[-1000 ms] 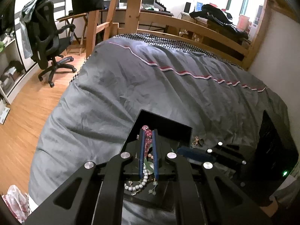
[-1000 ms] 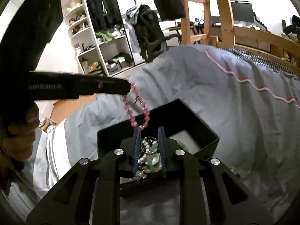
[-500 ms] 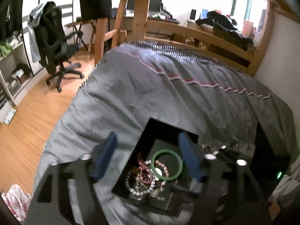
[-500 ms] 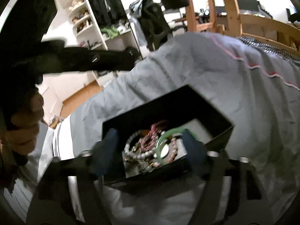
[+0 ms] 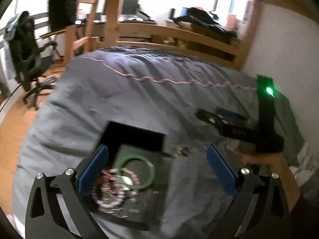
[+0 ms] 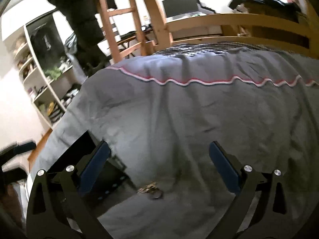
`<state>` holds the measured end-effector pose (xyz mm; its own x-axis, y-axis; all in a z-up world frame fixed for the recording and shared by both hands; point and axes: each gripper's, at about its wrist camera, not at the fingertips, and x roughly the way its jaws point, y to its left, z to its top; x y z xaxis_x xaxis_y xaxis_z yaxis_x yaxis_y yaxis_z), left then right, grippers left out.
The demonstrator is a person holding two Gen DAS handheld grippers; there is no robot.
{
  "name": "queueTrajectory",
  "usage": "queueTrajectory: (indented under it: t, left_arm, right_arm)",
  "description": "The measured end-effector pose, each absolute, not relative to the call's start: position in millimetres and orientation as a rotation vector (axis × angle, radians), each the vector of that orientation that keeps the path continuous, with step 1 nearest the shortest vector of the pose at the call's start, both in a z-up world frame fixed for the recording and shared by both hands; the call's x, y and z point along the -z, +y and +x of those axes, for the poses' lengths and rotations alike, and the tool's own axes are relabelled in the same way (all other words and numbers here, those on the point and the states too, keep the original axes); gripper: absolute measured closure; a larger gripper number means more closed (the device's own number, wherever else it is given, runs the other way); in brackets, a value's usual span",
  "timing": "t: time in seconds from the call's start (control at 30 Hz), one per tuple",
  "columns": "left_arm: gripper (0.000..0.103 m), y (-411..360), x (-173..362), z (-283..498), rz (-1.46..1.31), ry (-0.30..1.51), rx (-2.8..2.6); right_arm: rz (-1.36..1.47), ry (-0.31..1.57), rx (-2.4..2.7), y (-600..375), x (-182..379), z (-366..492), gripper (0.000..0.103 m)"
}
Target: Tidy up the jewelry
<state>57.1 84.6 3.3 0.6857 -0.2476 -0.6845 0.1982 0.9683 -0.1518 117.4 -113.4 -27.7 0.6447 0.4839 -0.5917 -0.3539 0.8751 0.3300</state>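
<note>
A black jewelry box (image 5: 135, 137) lies on the grey bedcover. Inside it are a green bangle (image 5: 137, 172), a pink bead bracelet (image 5: 111, 176) and a pearl string (image 5: 107, 204), all blurred. My left gripper (image 5: 157, 151) hovers over the box, its jaws opening wide with nothing pressed between them. A small metal jewelry piece (image 5: 180, 150) lies on the cover just right of the box. My right gripper (image 6: 159, 147) hangs above that piece (image 6: 150, 191), its jaws also opening and empty. The box (image 6: 111, 173) shows at the lower left there.
A hand (image 5: 265, 163) holds the right gripper (image 5: 219, 117) at the right of the left wrist view. The wooden bed rail (image 6: 239, 23) and ladder (image 6: 117, 25) stand beyond the cover. An office chair (image 5: 30, 59) and shelves (image 6: 39, 83) are off to the left.
Both grippers opened and let go: the pink bracelet and the other pieces now lie in the box. The right gripper swung right, off the box, over the loose piece on the cover.
</note>
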Motion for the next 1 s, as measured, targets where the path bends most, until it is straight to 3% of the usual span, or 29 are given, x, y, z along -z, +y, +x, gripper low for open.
queueTrajectory:
  t: [0.03, 0.1, 0.17, 0.2, 0.23, 0.27, 0.33, 0.43, 0.5, 0.57, 0.6, 0.93, 1.0]
  left_arm:
    - [0.006, 78, -1, 56, -0.061, 0.778, 0.268]
    - [0.007, 61, 6, 56, -0.039, 0.788, 0.318]
    - [0.008, 46, 14, 56, -0.022, 0.801, 0.357]
    - [0.014, 39, 19, 58, -0.011, 0.813, 0.377]
    - [0.022, 35, 22, 59, -0.007, 0.822, 0.391]
    - [0.026, 27, 30, 63, 0.000, 0.851, 0.412]
    - [0.033, 23, 37, 66, 0.001, 0.870, 0.415]
    - [0.034, 20, 45, 72, -0.002, 0.894, 0.426]
    - [0.034, 20, 47, 74, -0.009, 0.887, 0.434]
    - [0.034, 20, 48, 76, -0.016, 0.886, 0.440]
    - [0.034, 20, 49, 76, -0.018, 0.885, 0.442]
    - [0.034, 4, 63, 90, 0.003, 0.894, 0.454]
    - [0.042, -1, 70, 101, -0.017, 0.914, 0.439]
  right_arm:
    - [0.192, 0.724, -0.509, -114, 30, 117, 0.005]
    - [0.170, 0.746, -0.564, -108, 35, 120, 0.017]
    - [0.089, 0.829, -0.612, -97, 50, 123, 0.045]
    - [0.046, 0.869, -0.634, -91, 59, 124, 0.050]
    - [0.018, 0.898, -0.646, -88, 65, 123, 0.062]
    - [-0.006, 0.927, -0.655, -84, 73, 124, 0.066]
    - [-0.012, 0.979, -0.642, -85, 88, 129, 0.066]
    - [0.007, 1.010, -0.653, -89, 98, 129, 0.066]
    - [0.017, 1.009, -0.655, -90, 100, 129, 0.072]
    - [0.012, 1.013, -0.654, -90, 101, 130, 0.092]
    - [0.015, 1.015, -0.654, -91, 103, 130, 0.094]
    - [0.219, 0.942, -0.566, -136, 86, 148, 0.095]
    - [0.243, 0.923, -0.548, -144, 82, 149, 0.095]
